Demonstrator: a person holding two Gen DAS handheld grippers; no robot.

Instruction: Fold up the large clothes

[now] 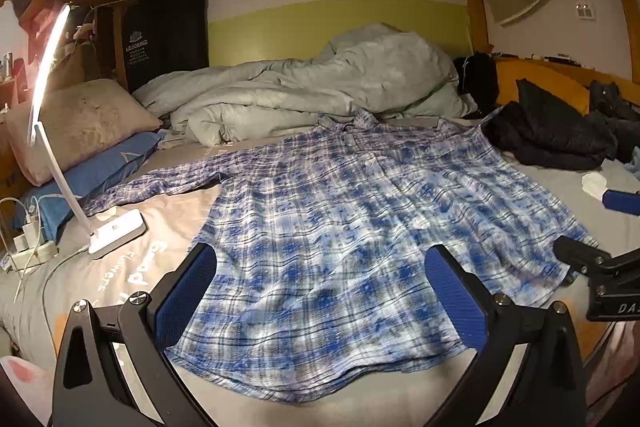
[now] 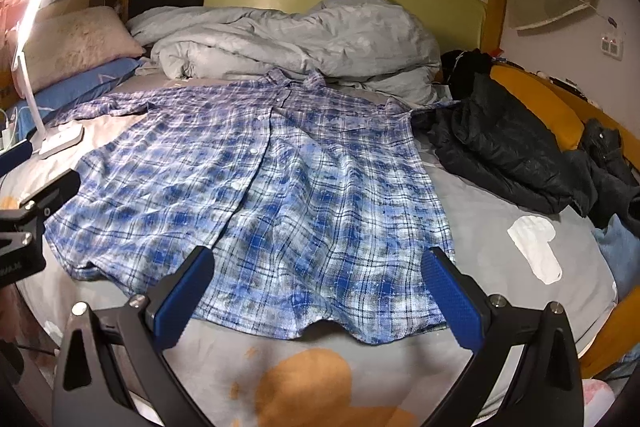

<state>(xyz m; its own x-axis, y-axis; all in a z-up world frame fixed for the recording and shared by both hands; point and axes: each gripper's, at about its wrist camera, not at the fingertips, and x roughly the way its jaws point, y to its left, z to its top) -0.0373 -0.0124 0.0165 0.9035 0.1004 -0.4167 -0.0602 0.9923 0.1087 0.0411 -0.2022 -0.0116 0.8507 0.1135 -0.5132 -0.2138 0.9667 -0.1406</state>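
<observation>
Left wrist camera: the left gripper [image 1: 320,291] is spread wide with nothing between its blue pads [image 1: 186,293], hanging over the near hem of the plaid shirt [image 1: 344,211]. The shirt lies flat and face up in the middle of the bed [image 1: 560,187], collar toward the far edge and one sleeve stretched out toward the left edge. A lit desk lamp [image 1: 116,231] stands on the bed near that sleeve, with pillows [image 1: 80,123] behind it. A crumpled duvet [image 1: 320,83] is bunched along the far edge and a dark jacket [image 1: 552,135] sits at the far right corner.

Right wrist camera: the right gripper [image 2: 320,291] is wide open and empty too, above the shirt's [image 2: 260,179] near hem. A white rag [image 2: 536,247] lies on the sheet near the right edge, just off the shirt.
</observation>
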